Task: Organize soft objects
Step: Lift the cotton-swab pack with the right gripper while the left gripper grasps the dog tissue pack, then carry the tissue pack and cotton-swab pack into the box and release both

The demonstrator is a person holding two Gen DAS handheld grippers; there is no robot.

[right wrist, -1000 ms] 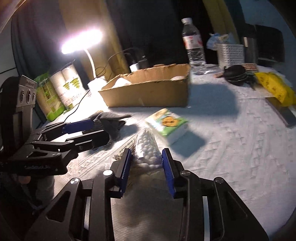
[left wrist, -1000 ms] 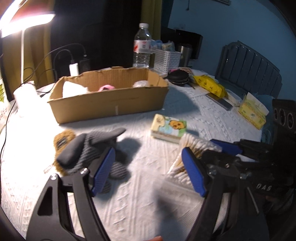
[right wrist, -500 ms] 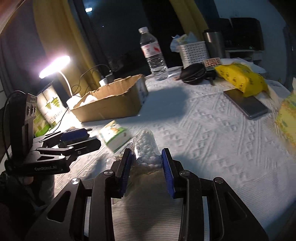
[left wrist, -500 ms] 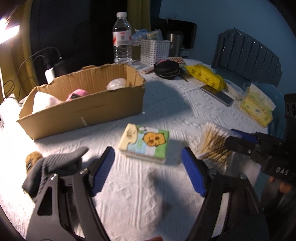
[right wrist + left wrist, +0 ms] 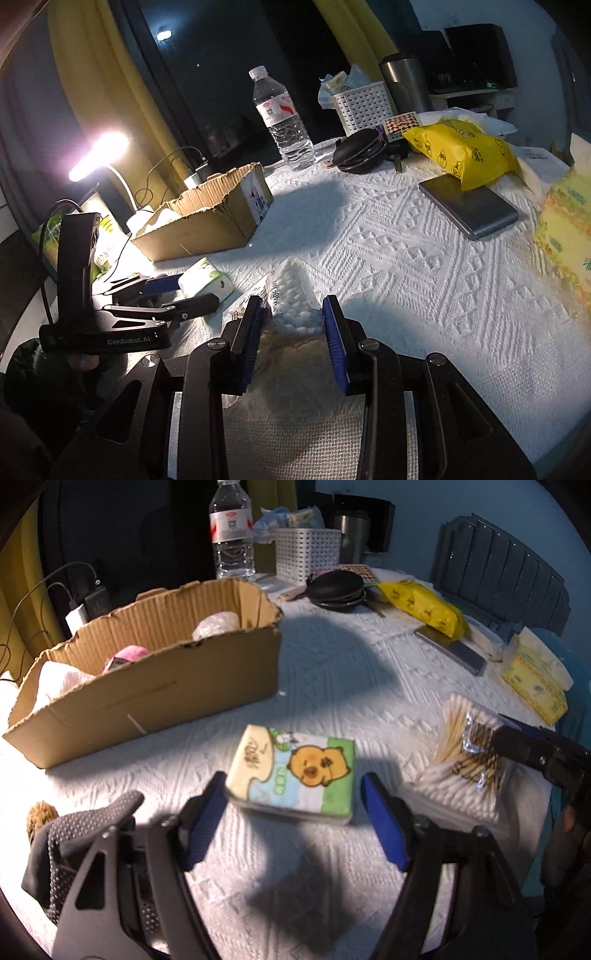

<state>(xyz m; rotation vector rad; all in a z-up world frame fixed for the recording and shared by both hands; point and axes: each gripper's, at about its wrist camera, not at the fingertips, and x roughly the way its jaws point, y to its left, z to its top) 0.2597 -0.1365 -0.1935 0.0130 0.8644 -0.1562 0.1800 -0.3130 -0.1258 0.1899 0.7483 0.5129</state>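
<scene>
The cardboard box (image 5: 147,686) on the desk (image 5: 332,686) holds a white cloth (image 5: 55,681), something pink (image 5: 125,657) and what looks like a plastic-wrapped bundle (image 5: 216,624). The left gripper (image 5: 291,812) has its fingers spread wide on either side of the tissue pack (image 5: 295,771), not touching it. The right gripper (image 5: 291,332) fingers pinch the bag of cotton swabs (image 5: 295,295) beside it.

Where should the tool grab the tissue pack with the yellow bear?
Probably across the two long side edges of the flat, soft tissue pack with the yellow bear, coming from its near end. It lies flat on the white tablecloth, and the open left tool already straddles it.
</scene>
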